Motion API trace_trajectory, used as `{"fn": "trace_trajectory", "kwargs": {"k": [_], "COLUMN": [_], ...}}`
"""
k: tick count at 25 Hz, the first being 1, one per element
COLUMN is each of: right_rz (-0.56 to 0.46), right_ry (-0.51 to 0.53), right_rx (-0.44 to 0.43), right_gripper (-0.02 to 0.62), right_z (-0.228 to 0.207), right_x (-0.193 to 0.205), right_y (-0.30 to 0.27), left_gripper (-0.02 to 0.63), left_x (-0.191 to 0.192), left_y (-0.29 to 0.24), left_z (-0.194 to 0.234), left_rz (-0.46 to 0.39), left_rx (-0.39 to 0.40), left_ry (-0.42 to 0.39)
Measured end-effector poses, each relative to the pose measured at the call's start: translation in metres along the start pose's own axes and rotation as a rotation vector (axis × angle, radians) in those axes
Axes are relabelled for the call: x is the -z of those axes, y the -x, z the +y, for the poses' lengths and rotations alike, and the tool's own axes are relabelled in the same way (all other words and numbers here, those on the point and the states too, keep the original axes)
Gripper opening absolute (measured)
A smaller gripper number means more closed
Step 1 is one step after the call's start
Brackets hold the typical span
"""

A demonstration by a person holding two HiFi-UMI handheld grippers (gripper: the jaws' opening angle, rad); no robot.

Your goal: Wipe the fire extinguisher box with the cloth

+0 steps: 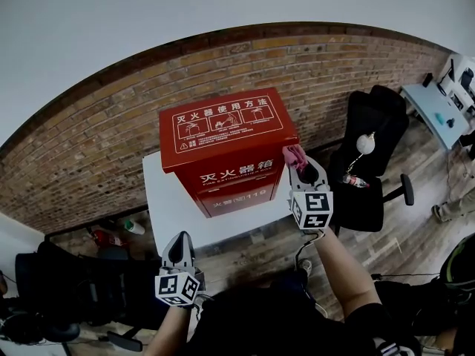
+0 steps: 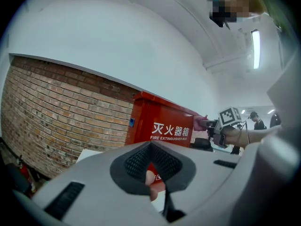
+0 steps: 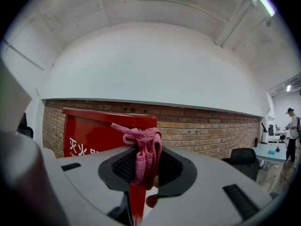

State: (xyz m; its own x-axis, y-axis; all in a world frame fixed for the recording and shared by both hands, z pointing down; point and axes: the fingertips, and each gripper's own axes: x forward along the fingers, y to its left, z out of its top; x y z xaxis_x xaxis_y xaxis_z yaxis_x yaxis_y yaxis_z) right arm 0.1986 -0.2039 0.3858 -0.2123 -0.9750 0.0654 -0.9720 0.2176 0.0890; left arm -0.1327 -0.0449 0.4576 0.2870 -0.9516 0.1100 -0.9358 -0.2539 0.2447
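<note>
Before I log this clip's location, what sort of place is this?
Probably an office or lab: a black swivel chair, a desk with equipment, a long brick wall and a ceiling strip light.

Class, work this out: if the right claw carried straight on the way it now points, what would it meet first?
Probably the red fire extinguisher box: its right front edge stands straight ahead of the right claw, and the pink cloth clamped in it would touch first. Depth is unclear.

1. Head view looks steeply down on the box from above the table's near edge.
2. Left gripper view faces the box's front from lower and further back.
3. Right gripper view sits close at the box's right corner.
</note>
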Motion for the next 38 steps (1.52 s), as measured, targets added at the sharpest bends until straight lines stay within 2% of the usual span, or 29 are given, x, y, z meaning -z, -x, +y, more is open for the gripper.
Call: {"fn": "trace_trajectory", "kwargs": {"k": [8, 24, 38], "right_rz": [0.005, 0.049, 0.034], "right_ry": [0.005, 0.018, -0.005], "right_rx": [-0.014, -0.036, -0.060], "right_gripper": [0.100, 0.100, 0.100], "right_z": [0.006, 0.017, 0.036], "right_x": [0.012, 0.061, 0.061], "right_y": [-0.002, -0.007, -0.008], "left_gripper": [0.023, 0.023, 0.023], "left_x": [0.001, 0.005, 0.015], "left_y": [0.003, 0.008, 0.029], "left_z": [0.004, 0.004, 0.017], "left_rz": [0.005, 0.014, 0.031], "left_rx": [-0.015, -0.029, -0.075], "left_ry": [-0.003, 0.000, 0.014]}}
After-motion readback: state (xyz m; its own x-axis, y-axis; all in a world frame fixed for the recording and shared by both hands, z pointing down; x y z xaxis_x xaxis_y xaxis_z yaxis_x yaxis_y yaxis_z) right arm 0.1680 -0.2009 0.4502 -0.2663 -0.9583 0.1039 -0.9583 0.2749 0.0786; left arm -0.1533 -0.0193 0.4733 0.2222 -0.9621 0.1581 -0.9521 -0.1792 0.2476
